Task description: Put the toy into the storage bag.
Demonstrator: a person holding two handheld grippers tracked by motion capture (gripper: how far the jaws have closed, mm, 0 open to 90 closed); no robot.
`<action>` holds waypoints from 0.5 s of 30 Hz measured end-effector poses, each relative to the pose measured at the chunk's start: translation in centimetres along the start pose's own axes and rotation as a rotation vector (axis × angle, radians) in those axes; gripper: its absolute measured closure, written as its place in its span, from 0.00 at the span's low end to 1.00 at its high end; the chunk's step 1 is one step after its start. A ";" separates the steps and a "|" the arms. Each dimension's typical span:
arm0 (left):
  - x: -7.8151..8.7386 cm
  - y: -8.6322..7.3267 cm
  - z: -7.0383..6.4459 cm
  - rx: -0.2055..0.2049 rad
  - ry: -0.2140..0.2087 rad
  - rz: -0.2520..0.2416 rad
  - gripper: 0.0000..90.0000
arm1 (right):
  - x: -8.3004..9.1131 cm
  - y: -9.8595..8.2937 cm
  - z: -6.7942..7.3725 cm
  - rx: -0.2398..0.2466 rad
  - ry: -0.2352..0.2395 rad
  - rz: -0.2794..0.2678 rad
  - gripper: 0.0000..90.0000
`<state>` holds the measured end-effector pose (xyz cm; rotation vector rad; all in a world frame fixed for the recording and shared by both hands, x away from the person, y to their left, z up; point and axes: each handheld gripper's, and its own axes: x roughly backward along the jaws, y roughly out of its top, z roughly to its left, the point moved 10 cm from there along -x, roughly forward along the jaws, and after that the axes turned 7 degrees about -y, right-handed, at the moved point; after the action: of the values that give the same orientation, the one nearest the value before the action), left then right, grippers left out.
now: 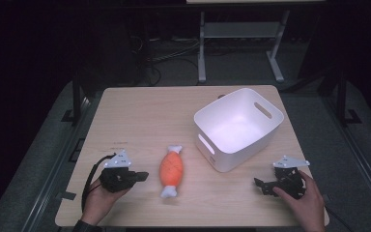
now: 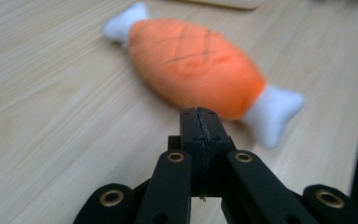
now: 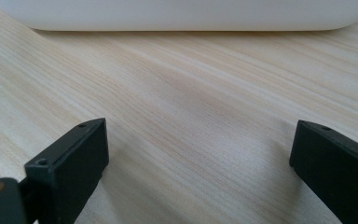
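Observation:
An orange plush drumstick (image 1: 171, 170) with white bone ends lies on the wooden table (image 1: 145, 121), near the front middle. My left gripper (image 1: 144, 176) rests on the table just left of it, jaws shut with nothing between them. In the left gripper view the shut gripper (image 2: 200, 122) points at the toy (image 2: 196, 70), a short gap away. A white bin (image 1: 239, 126) with handle slots stands at the right, empty. My right gripper (image 1: 260, 185) lies in front of the bin, jaws open wide and empty; its own view looks past the gripper (image 3: 198, 147) at the bin's lower wall (image 3: 182, 16).
The table's front edge runs close below both hands. Beyond the far edge stand dark floor, cables and a metal stand's legs (image 1: 202, 48). Bare wood lies between the toy and the bin and across the left half.

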<state>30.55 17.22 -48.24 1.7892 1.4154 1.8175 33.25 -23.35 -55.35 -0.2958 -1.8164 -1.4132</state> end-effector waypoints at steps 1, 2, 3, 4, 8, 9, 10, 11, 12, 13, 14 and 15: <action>-0.2 0.6 -0.6 -0.012 -0.016 -0.001 1.00 | 0.0 0.0 0.0 0.000 0.000 0.000 0.04; -0.2 0.6 -0.6 -0.012 -0.016 -0.001 1.00 | 0.0 0.0 0.0 0.000 0.000 0.000 0.04; -0.5 1.3 -1.3 -0.027 -0.039 0.001 1.00 | 0.0 0.0 0.0 0.000 0.000 0.000 0.04; -0.5 1.3 -1.3 -0.027 -0.039 0.001 1.00 | 0.0 0.0 0.0 0.000 0.000 0.000 0.04; -1.3 2.3 -2.7 -0.040 -0.087 0.003 1.00 | 0.0 0.0 0.0 0.000 0.000 0.000 0.04; -1.6 2.6 -3.1 -0.046 -0.100 0.009 1.00 | 0.0 0.0 0.0 0.000 0.000 0.000 0.04; -1.6 2.6 -3.1 -0.046 -0.100 0.009 1.00 | 0.0 0.0 0.0 0.000 0.000 0.000 0.04; -2.2 3.0 -3.7 -0.057 -0.118 0.014 1.00 | 0.0 0.0 0.0 0.000 0.000 0.000 0.04; -2.2 3.0 -3.7 -0.057 -0.118 0.014 1.00 | 0.0 0.0 0.0 0.000 0.000 0.000 0.04; -2.6 3.3 -4.1 -0.066 -0.130 0.018 1.00 | 0.0 0.0 0.0 0.000 0.000 0.000 0.04; -2.6 3.3 -4.1 -0.066 -0.130 0.018 1.00 | 0.0 0.0 0.0 0.000 0.000 0.000 0.04; -3.3 3.4 -4.6 -0.077 -0.147 0.031 1.00 | 0.0 0.0 0.0 0.000 0.000 0.000 0.04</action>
<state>28.90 10.93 -46.90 1.8726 1.2539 1.6921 33.25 -23.35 -55.35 -0.2955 -1.8168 -1.4130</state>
